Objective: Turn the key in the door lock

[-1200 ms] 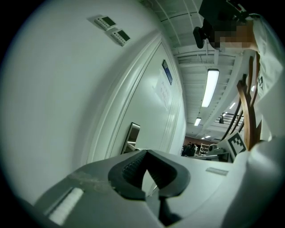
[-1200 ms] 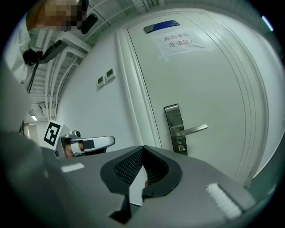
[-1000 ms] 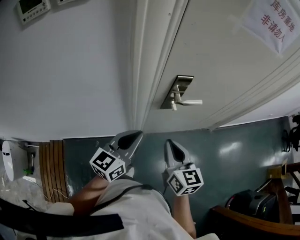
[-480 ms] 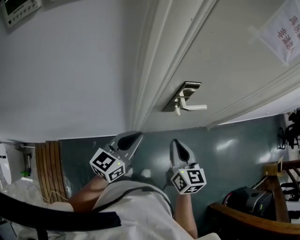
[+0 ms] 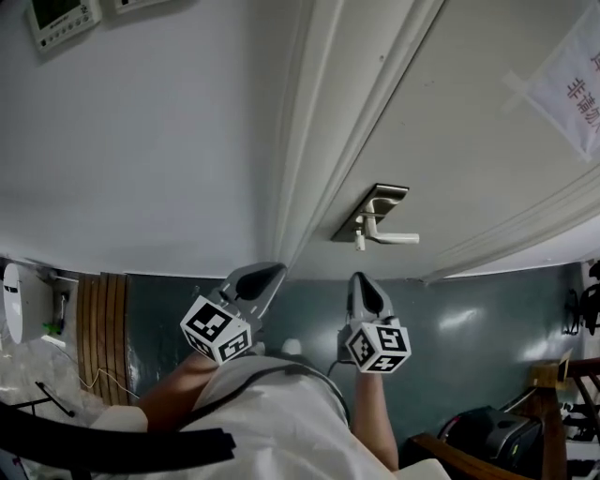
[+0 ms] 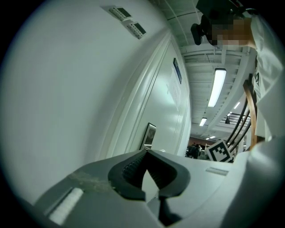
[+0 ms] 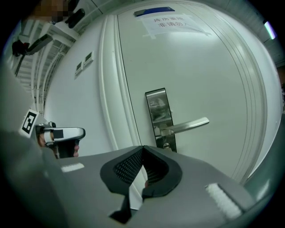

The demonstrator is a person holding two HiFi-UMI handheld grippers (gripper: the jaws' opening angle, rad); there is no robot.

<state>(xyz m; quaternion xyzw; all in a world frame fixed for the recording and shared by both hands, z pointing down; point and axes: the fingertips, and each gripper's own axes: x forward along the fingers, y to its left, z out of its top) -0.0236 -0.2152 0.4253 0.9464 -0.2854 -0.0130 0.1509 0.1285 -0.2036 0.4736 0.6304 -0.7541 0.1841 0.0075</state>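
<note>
A steel lock plate (image 5: 372, 208) with a lever handle (image 5: 396, 238) sits on the white door (image 5: 469, 159). In the right gripper view the plate (image 7: 158, 111) and handle (image 7: 189, 126) stand straight ahead. A small key stub (image 7: 166, 145) shows at the plate's foot, just above my jaws. My right gripper (image 5: 360, 278) (image 7: 143, 147) is shut and empty, a short way below the lock and apart from it. My left gripper (image 5: 275, 270) (image 6: 146, 152) is shut with nothing in it. It points along the door frame (image 5: 305, 169), left of the lock.
A paper sign (image 5: 567, 80) is taped high on the door. A wall panel (image 5: 58, 19) hangs at the upper left. Wooden slats (image 5: 103, 328) lie at the lower left. A wooden chair (image 5: 553, 384) and a black bag (image 5: 478, 431) stand at the lower right on the green floor.
The right gripper has come nearer to the lock plate. The left gripper has crept forward along the frame. Both stayed shut.
</note>
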